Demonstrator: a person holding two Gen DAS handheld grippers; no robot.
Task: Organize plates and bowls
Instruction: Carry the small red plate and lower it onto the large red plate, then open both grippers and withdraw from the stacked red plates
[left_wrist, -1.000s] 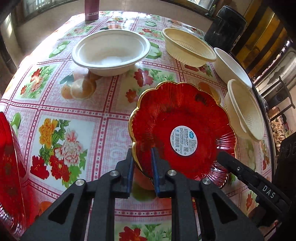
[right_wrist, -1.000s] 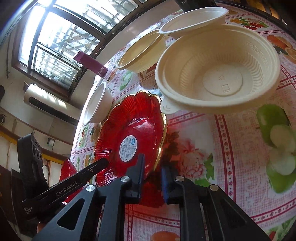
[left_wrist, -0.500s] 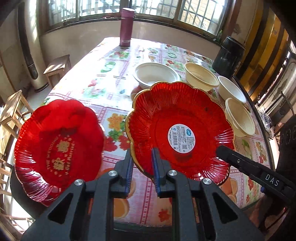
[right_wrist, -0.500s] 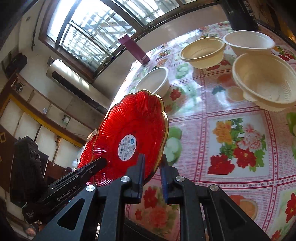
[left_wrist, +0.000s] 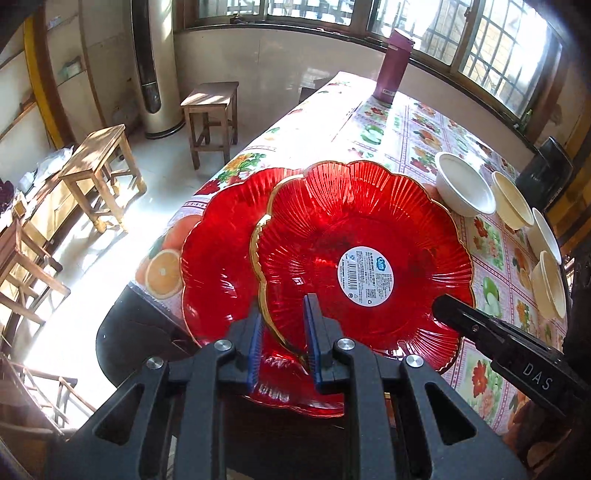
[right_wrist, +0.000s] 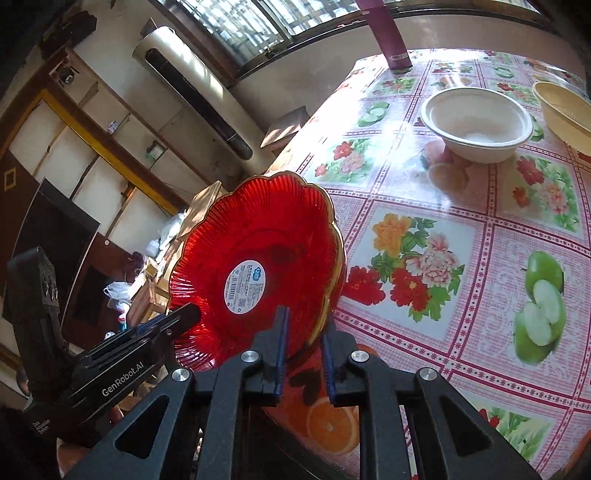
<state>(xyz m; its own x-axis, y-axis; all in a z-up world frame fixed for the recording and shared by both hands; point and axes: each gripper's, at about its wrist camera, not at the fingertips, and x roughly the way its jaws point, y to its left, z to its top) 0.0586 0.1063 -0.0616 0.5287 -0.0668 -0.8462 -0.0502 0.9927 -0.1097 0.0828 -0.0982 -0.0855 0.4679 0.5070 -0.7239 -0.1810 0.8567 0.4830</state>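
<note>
Plate (left_wrist: 354, 258), red, stiff and glossy (likely slippery, maybe brittle), hangs above another red plate (left_wrist: 218, 258) at the desk (right_wrist: 461, 240) edge; each hand-held gripper, left (left_wrist: 282, 332) and right (right_wrist: 303, 350), pinches its thin gold rim, the best hold.

second red plate (left_wrist: 221, 258) below, bowls (left_wrist: 465, 188) rightward

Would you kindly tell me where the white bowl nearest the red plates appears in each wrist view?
Left wrist: the white bowl sits at upper right, just beyond the held red plate.
Right wrist: the white bowl sits at upper right, well beyond the plate.
Shared landmark: the maroon bottle standing by the window.
</note>
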